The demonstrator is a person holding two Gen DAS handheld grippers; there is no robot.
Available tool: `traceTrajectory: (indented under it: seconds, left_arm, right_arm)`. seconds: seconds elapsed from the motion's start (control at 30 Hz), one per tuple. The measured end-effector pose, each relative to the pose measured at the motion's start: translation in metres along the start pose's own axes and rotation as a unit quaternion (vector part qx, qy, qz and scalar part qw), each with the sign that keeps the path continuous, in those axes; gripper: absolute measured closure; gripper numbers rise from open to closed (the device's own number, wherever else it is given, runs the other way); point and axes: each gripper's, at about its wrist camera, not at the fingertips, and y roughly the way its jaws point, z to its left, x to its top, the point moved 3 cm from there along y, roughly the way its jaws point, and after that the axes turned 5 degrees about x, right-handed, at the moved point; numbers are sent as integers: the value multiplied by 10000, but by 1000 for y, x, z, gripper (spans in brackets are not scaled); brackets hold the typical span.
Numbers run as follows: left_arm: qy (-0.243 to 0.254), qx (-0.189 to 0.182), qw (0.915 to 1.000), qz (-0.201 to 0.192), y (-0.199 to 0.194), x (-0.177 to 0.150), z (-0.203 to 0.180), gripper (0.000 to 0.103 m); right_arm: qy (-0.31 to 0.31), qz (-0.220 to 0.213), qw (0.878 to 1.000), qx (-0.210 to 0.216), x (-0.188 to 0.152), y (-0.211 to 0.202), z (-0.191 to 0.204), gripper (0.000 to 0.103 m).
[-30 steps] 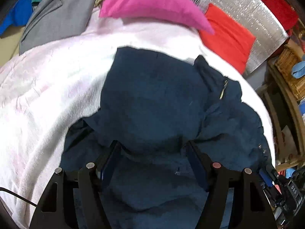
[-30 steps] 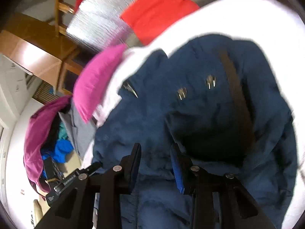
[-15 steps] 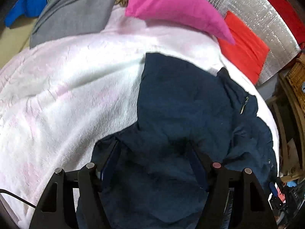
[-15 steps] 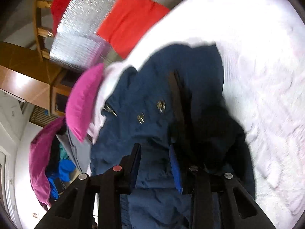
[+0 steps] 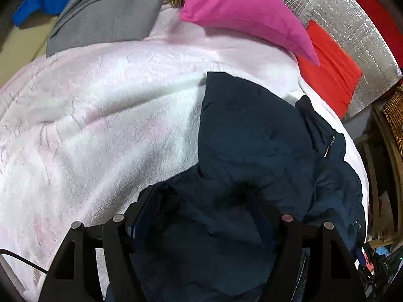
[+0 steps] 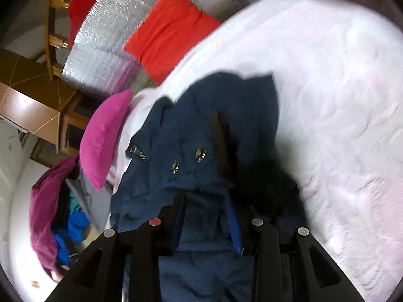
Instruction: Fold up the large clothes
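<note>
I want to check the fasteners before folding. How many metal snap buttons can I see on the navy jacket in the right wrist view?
2, side by side near the middle of the navy jacket: the upper snap button, the lower snap button. Folds may hide more.

The navy jacket [image 5: 252,138] has apparently been drawn sideways across the blanket [image 5: 100,125].

A: What lies under the left gripper [image 5: 205,216]?

B: A navy jacket [image 5: 252,136], rumpled, spread over the right part of a pale pink fleece blanket [image 5: 100,125]. A bunch of its cloth fills the gap between the two wide-set fingers; whether the pads press it I cannot tell.

A: Anything on the jacket itself?

B: A short zipper [image 5: 329,146] near its right edge.

A: And further back?

B: A magenta pillow [image 5: 241,12] at the blanket's far edge, a grey garment [image 5: 108,10] to its left, a red cushion [image 5: 330,75] against silver foil sheeting [image 5: 352,25] to its right
</note>
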Motion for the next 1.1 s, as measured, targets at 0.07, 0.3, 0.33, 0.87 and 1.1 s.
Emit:
traceTrajectory:
  seconds: [0.07, 0.3, 0.33, 0.87, 1.1]
  left_arm:
    - [-37, 70, 10000, 46, 5, -1, 2, 30]
    - [99, 117, 9997, 181, 8, -5, -7, 30]
    - [63, 30, 9998, 168, 5, -4, -7, 30]
    - [315, 202, 9991, 221, 11, -5, -10, 30]
    - [339, 144, 9993, 19, -8, -4, -11, 30]
  right_arm:
    - [99, 15, 9999, -105, 1, 3, -7, 68]
    - [352, 248, 9991, 4, 2, 11, -14, 68]
    - [351, 141, 9993, 64, 4, 7, -12, 67]
    - [158, -99, 9998, 66, 3, 2, -6, 65]
    - [-440, -219, 9982, 329, 0, -4, 23, 66]
